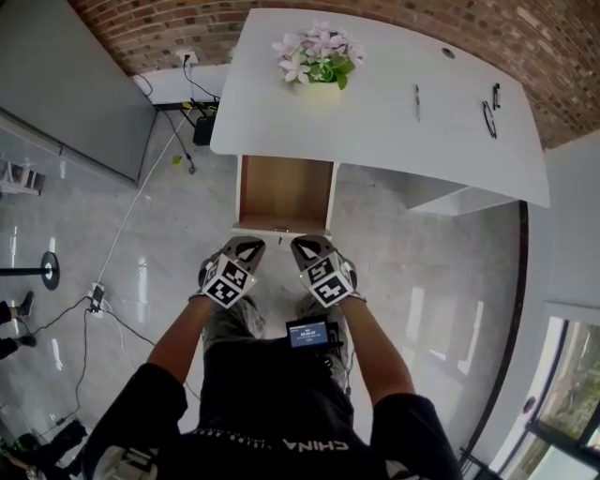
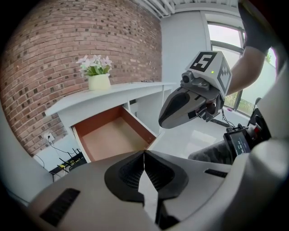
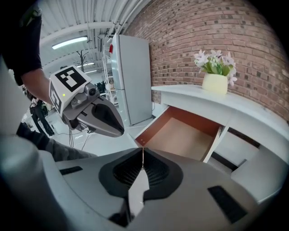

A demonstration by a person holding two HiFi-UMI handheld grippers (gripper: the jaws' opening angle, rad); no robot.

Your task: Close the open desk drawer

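A: Where does the drawer (image 1: 286, 192) lie from the claws?

B: Straight ahead of both. It hangs wide open under the left end of the desk (image 1: 394, 131), pulled out toward the person; its sliding line runs away from them toward the brick wall (image 1: 169, 23).

A: Which claw is nearer?

B: Neither by much. The left claw (image 1: 246, 249) points at the left half of the drawer front and the right claw (image 1: 305, 247) at the right half; both tips sit just short of it, and I cannot tell whether either touches.

A: And the jaws?

B: Pressed together on both, with nothing between them — blunt noses, which I judge good for pushing; an even shove along that line should keep the drawer from skewing.

A: Anything inside?

B: Only the bare brown bottom shows.

A: The room?

B: At the left, cables (image 1: 122, 234) trail over a glossy pale floor (image 1: 412, 281); on the white desk stands a flower pot (image 1: 319, 84), with a pen (image 1: 417, 101) further right — both well apart from the drawer.
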